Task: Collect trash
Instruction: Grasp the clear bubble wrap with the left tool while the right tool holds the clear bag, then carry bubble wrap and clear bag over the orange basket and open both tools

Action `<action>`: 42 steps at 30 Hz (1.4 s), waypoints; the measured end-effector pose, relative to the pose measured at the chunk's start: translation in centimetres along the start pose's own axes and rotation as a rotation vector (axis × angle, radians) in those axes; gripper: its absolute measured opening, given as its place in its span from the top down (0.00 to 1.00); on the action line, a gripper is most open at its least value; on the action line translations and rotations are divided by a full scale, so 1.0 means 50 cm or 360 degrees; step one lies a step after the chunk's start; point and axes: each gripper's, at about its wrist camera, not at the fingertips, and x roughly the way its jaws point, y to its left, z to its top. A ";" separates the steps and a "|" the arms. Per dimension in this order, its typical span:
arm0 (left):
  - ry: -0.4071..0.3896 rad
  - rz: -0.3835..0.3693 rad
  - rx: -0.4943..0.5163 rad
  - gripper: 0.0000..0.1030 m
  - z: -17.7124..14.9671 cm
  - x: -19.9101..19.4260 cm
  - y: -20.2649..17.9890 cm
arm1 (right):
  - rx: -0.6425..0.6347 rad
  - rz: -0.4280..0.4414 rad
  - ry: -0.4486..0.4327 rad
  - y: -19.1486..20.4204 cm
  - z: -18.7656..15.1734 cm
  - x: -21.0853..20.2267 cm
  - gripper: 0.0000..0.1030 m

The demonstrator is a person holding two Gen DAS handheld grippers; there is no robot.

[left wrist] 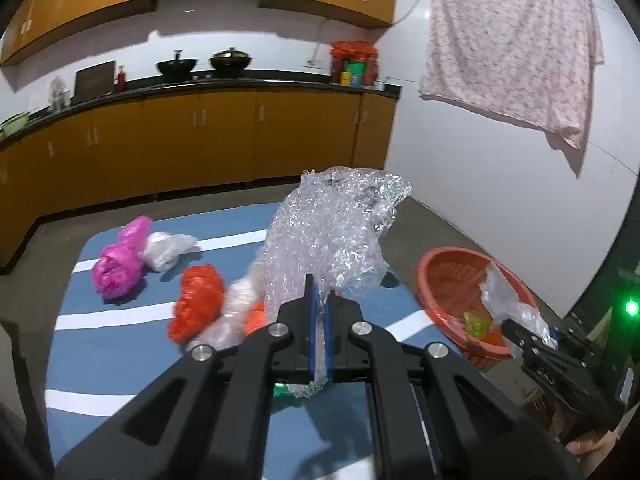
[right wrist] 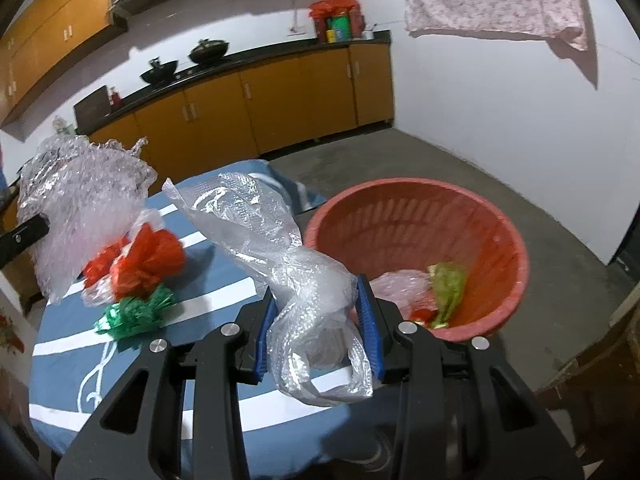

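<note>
Above the blue cloth [left wrist: 160, 360], crinkled bubble wrap [left wrist: 328, 232] looks clear, perhaps silvery.

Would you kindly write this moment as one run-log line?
left gripper: shut on bubble wrap | right gripper: shut on clear plastic bag | red basket: some trash inside | table: bags remain

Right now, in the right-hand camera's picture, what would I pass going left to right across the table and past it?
Crumpled bubble wrap in the left gripper → red bag above a green bag → clear plastic bag in the right gripper → red basket holding scraps.
</note>
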 end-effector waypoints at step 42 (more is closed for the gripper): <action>0.0168 -0.0401 0.0239 0.95 -0.010 0.198 -0.318 | 0.0328 -0.0314 -0.0050 -0.204 0.061 0.048 0.63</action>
